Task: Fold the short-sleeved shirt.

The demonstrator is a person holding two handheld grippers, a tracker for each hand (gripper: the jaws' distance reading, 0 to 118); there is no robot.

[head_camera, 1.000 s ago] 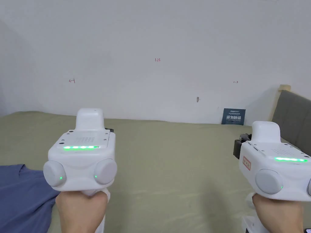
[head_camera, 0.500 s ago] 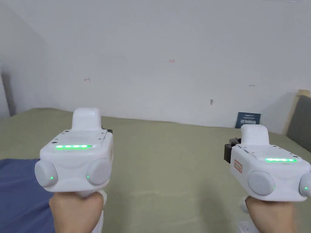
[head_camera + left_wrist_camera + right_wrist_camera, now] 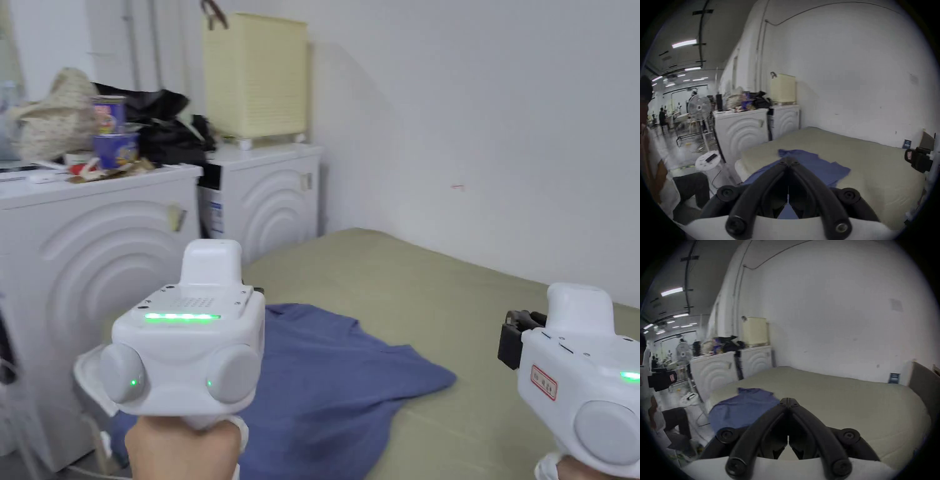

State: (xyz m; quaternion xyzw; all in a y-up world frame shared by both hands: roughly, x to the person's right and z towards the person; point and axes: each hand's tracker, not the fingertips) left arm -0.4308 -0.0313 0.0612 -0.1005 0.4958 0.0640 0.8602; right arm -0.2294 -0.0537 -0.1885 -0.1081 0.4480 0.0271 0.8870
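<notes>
A blue short-sleeved shirt (image 3: 337,375) lies crumpled near the left end of an olive-green bed (image 3: 475,325), partly hanging over its edge. My left gripper (image 3: 789,160) is held in the air above the shirt (image 3: 815,164), jaws shut with nothing between them. Its white body (image 3: 187,337) hides its jaws in the head view. My right gripper (image 3: 788,400) hovers over bare bed to the right of the shirt (image 3: 743,404), jaws shut and empty too. Neither gripper touches the cloth.
Two white washing machines (image 3: 94,262) stand against the bed's left end, with cups, bags and a cream box (image 3: 253,75) on top. A white wall runs behind the bed. A grey headboard (image 3: 924,386) is at the far right. A round stool (image 3: 708,160) and a fan (image 3: 699,105) stand on the floor.
The head camera has swung left, so the washing machines and much more of the shirt have come into view. Both grippers stay shut and are held out in front as before.
</notes>
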